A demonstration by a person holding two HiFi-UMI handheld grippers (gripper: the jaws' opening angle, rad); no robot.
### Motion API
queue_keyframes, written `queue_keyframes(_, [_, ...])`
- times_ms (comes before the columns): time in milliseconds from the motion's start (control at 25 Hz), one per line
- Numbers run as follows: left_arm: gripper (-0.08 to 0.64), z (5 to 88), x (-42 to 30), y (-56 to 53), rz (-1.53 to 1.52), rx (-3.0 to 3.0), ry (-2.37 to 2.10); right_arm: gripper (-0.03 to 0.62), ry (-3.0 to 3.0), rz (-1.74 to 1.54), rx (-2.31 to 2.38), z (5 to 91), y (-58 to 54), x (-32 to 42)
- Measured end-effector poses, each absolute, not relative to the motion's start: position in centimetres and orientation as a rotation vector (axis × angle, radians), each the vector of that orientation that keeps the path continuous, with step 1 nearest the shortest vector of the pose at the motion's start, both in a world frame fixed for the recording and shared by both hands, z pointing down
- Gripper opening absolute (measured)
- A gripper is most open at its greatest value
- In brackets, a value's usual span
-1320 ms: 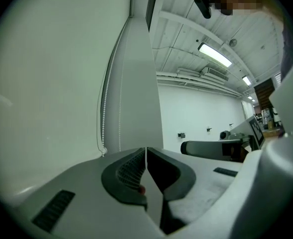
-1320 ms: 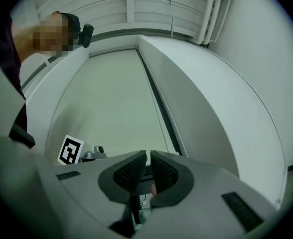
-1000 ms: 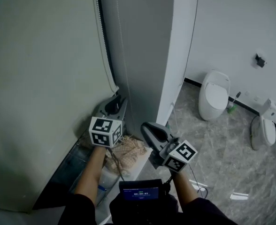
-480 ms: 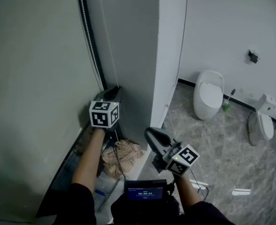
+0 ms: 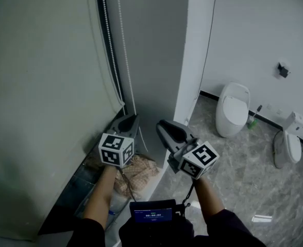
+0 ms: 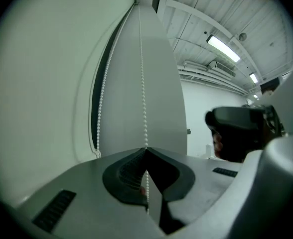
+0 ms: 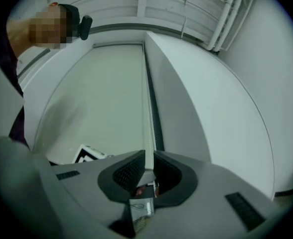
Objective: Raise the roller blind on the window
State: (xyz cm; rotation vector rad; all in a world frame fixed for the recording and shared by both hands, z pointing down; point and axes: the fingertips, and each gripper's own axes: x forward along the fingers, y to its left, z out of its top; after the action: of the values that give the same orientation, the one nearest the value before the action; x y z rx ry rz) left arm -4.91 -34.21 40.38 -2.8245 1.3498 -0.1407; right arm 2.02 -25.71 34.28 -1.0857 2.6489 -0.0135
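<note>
1. The left gripper (image 6: 146,150) has its jaws pressed together on the bead chain (image 6: 142,83). One strand of small round white beads runs straight up from the pinched tips. The other strand hangs to the left in a loop, beside the dark window frame (image 5: 106,45).
2. The roller blind (image 5: 43,86) is smooth, matte, pale grey-green fabric that fills the left of the head view. It lies just left of the chain and of the left gripper.
3. The right gripper (image 5: 162,125) points upward just right of the left one, clear of the chain. Its jaws stand a narrow slit apart and hold nothing.
4. Both grippers are grey moulded shells with dark ribbed pads (image 7: 128,172).
</note>
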Motion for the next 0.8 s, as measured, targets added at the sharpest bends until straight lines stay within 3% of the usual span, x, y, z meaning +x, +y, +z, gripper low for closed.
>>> queue_keyframes(360, [0.009,40.7,-6.1,-28.8,-0.073,-2.791,1.416,0.04,2.851,0.326,-0.911,26.4,-27.8,-6.2])
queue_keyframes(800, [0.01,40.6,-7.2,-27.6,-0.046,-2.789,1.44,0.018,2.845,0.334,-0.934,25.9,-27.8,-7.6])
